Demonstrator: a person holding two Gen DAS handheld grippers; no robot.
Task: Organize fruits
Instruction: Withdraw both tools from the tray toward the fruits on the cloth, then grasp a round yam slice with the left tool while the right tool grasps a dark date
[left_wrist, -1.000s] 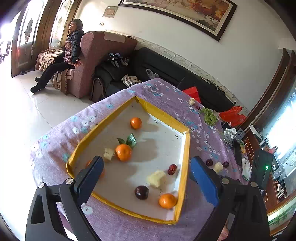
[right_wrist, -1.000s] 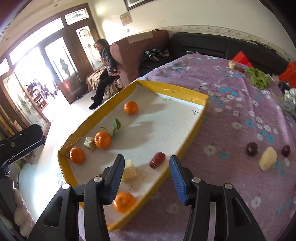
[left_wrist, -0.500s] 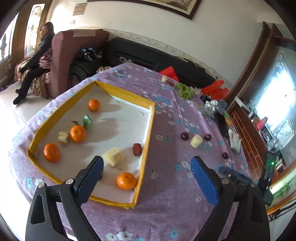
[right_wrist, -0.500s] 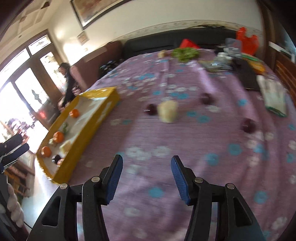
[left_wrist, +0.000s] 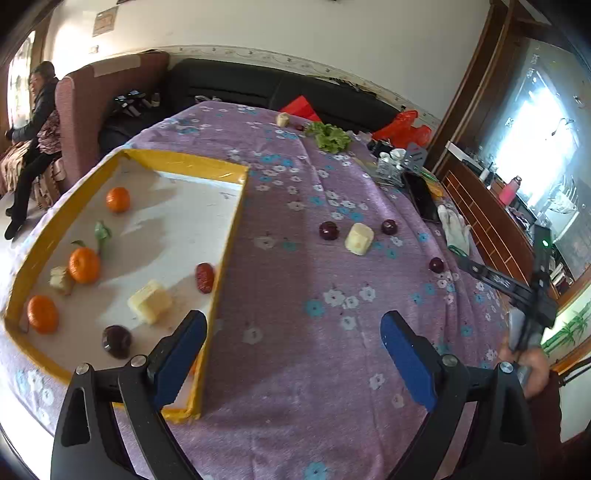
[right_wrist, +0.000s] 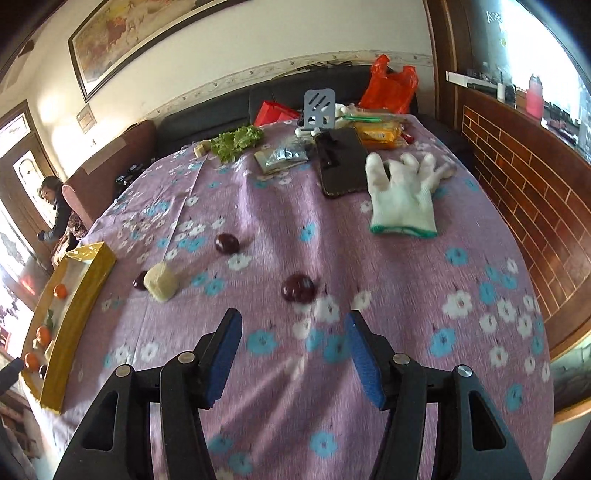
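Observation:
A yellow-rimmed tray (left_wrist: 225, 254) on the purple cloth holds three oranges (left_wrist: 84, 264), a red date (left_wrist: 204, 277), a dark plum (left_wrist: 116, 341) and pale fruit chunks (left_wrist: 149, 301). Outside it lie dark plums (left_wrist: 328, 230) and a pale chunk (left_wrist: 359, 239). My left gripper (left_wrist: 293, 354) is open and empty beside the tray's near right corner. My right gripper (right_wrist: 293, 350) is open and empty, just short of a dark plum (right_wrist: 298, 288); another plum (right_wrist: 227, 243) and the pale chunk (right_wrist: 161, 282) lie to its left. The tray (right_wrist: 79, 291) is far left.
A white glove (right_wrist: 402, 195), a dark board (right_wrist: 341, 162), lettuce (right_wrist: 238, 142), packets and a red bag (right_wrist: 389, 86) crowd the far end of the table. A wooden cabinet (right_wrist: 517, 184) stands right. A person (left_wrist: 33, 122) sits by a sofa at left.
Both grippers have swung right, away from the tray toward the loose fruit on the cloth. The right gripper now faces the nearest dark plum. Both stay open.

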